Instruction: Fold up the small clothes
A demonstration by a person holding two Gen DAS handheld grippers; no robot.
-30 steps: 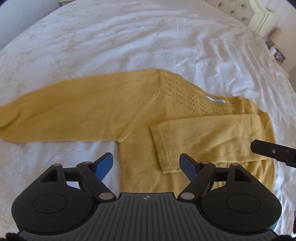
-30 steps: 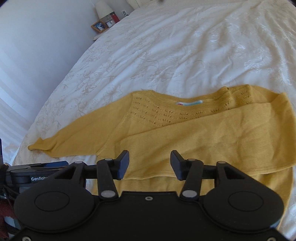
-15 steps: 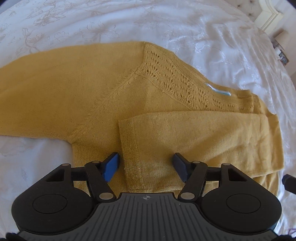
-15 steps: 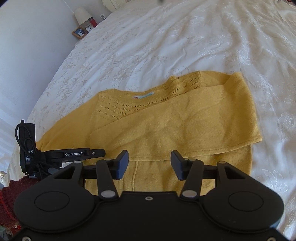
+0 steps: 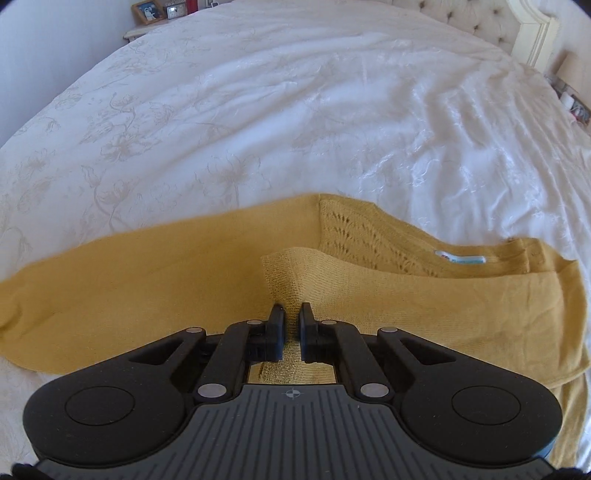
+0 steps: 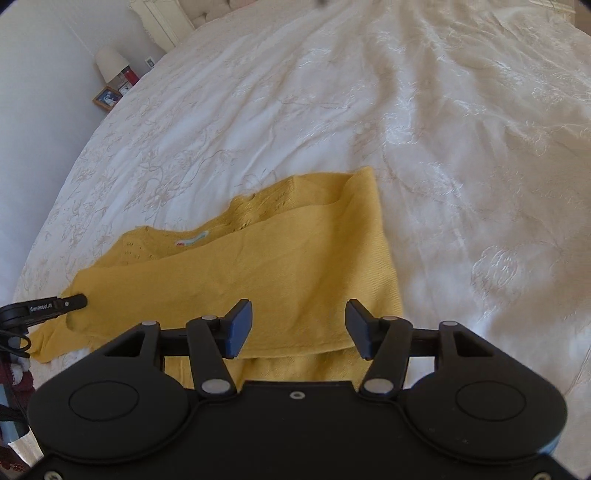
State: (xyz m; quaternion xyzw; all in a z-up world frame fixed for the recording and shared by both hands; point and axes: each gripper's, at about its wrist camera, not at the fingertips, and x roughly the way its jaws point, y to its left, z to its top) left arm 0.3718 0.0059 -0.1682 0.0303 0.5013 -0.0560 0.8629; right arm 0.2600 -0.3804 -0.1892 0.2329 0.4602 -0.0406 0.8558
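Note:
A mustard-yellow knit sweater [image 5: 147, 280] lies flat on the white bed, one sleeve stretched out to the left and the other sleeve [image 5: 461, 306] folded across the body. My left gripper [image 5: 290, 308] is shut on that folded sleeve's cuff [image 5: 291, 273], which bunches up between the pads. In the right wrist view the sweater [image 6: 295, 266] fills the middle, and the left gripper's finger [image 6: 55, 304] shows at its left end. My right gripper [image 6: 299, 314] hovers over the folded sleeve's lower edge near the right side, its jaws opening and pressing on nothing.
The white embroidered bedspread [image 5: 295, 110] stretches far beyond the sweater. A tufted headboard [image 5: 480, 18] stands at the back right. A nightstand with a lamp [image 6: 109, 62] and a photo frame [image 6: 107, 98] sits beside the bed. A dark red cloth [image 6: 14, 373] shows at the lower left.
The left gripper came down over the folded sleeve's cuff and closed on it. The right gripper slid rightward along the sweater toward its right side, its jaws a little wider.

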